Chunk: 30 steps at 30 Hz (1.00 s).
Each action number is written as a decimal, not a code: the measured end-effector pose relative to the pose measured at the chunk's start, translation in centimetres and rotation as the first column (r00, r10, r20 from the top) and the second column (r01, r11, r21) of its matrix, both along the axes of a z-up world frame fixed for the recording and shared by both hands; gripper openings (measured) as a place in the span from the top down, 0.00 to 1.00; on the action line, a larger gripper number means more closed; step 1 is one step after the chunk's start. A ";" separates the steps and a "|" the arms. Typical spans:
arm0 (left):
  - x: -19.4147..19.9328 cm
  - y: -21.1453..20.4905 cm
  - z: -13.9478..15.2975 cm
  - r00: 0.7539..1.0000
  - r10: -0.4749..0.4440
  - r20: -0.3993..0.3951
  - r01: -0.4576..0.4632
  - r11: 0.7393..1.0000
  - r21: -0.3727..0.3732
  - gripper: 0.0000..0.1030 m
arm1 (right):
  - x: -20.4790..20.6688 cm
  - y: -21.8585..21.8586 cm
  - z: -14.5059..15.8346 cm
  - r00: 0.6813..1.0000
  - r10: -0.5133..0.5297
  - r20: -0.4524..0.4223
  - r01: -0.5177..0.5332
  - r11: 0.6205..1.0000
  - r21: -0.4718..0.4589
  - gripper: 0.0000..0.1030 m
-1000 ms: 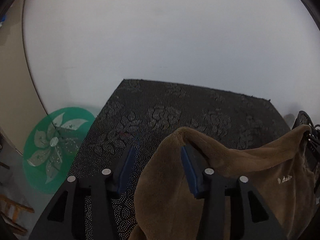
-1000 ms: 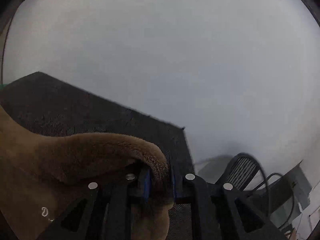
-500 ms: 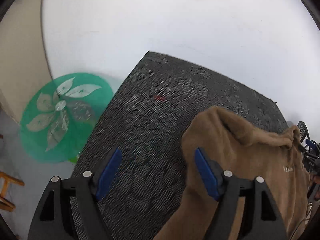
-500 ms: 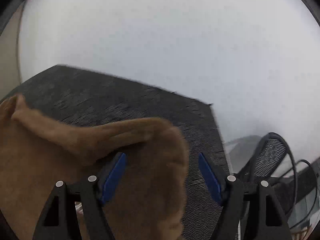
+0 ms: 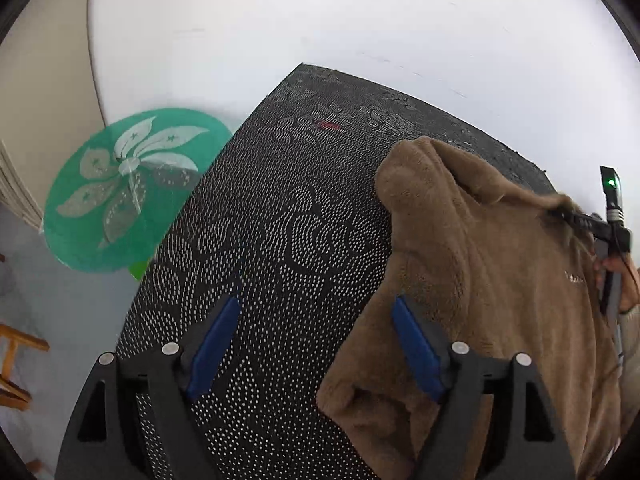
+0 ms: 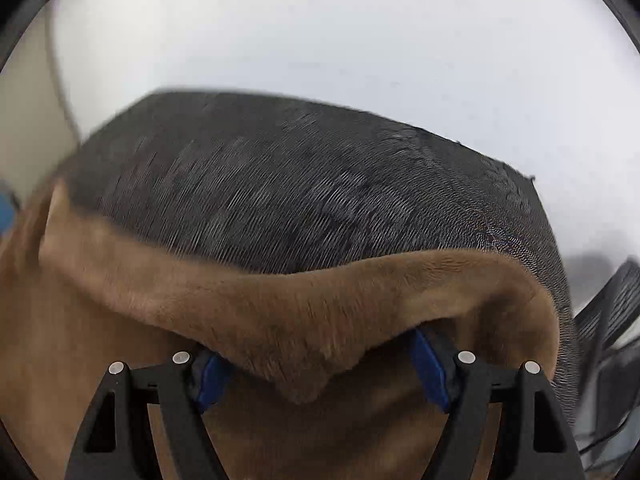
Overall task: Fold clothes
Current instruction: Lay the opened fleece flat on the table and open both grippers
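Observation:
A brown fleece garment lies bunched on a black cloth with a white dotted pattern. My left gripper is open over the cloth; the fleece's left edge drapes against its right finger. In the right wrist view the fleece covers the lower half, its raised folded edge lying across my open right gripper and hiding the blue pads in part. The right gripper's body, with a hand on it, shows at the fleece's right edge in the left wrist view.
A green round mat with a white flower print lies on the floor left of the table. A wooden piece sits at the lower left. A black mesh chair stands to the right. A pale wall is behind.
Both grippers have opened and let go of the fleece, which dropped onto the cloth. The views have drawn back and tilted downward over the table.

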<state>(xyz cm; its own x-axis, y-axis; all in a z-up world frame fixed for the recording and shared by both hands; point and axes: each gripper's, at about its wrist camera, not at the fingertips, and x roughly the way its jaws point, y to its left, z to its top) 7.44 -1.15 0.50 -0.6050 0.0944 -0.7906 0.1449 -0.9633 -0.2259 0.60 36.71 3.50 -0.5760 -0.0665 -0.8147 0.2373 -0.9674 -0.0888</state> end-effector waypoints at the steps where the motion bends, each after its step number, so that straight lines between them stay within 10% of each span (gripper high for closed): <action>1: 0.1 0.0 -0.1 1.000 0.004 0.001 -0.004 1.000 0.008 0.20 | -0.6 0.3 0.0 1.000 -0.031 -0.004 0.030 0.999 -0.015 0.24; 8: 1.0 0.0 -0.1 1.000 0.006 -0.007 -0.006 1.000 0.025 0.20 | -1.0 0.2 -0.4 0.995 -0.096 -0.026 0.094 0.993 -0.069 0.24; 17: 2.8 -0.6 0.1 1.000 0.016 -0.017 -0.016 0.999 0.039 0.20 | 7.2 -7.0 2.3 0.979 0.204 -0.027 -0.206 0.972 -0.111 0.24; 21: 3.8 -1.0 0.4 0.999 0.041 -0.028 -0.039 0.997 0.072 0.20 | 12.2 -11.9 2.8 0.922 0.388 -0.009 -0.387 0.918 -0.086 0.24; 30: 7.2 -1.1 1.7 0.997 0.065 -0.047 -0.061 0.996 0.070 0.19 | 24.7 -22.2 3.3 0.674 0.738 0.029 -0.728 0.671 -0.141 0.24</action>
<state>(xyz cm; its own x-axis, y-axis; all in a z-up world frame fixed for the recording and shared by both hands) 14.61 -2.27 2.20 -0.6490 0.1074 -0.7531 0.1921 -0.9348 -0.2988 25.28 14.55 6.78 -0.2394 -0.5302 -0.8133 0.8753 -0.4804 0.0555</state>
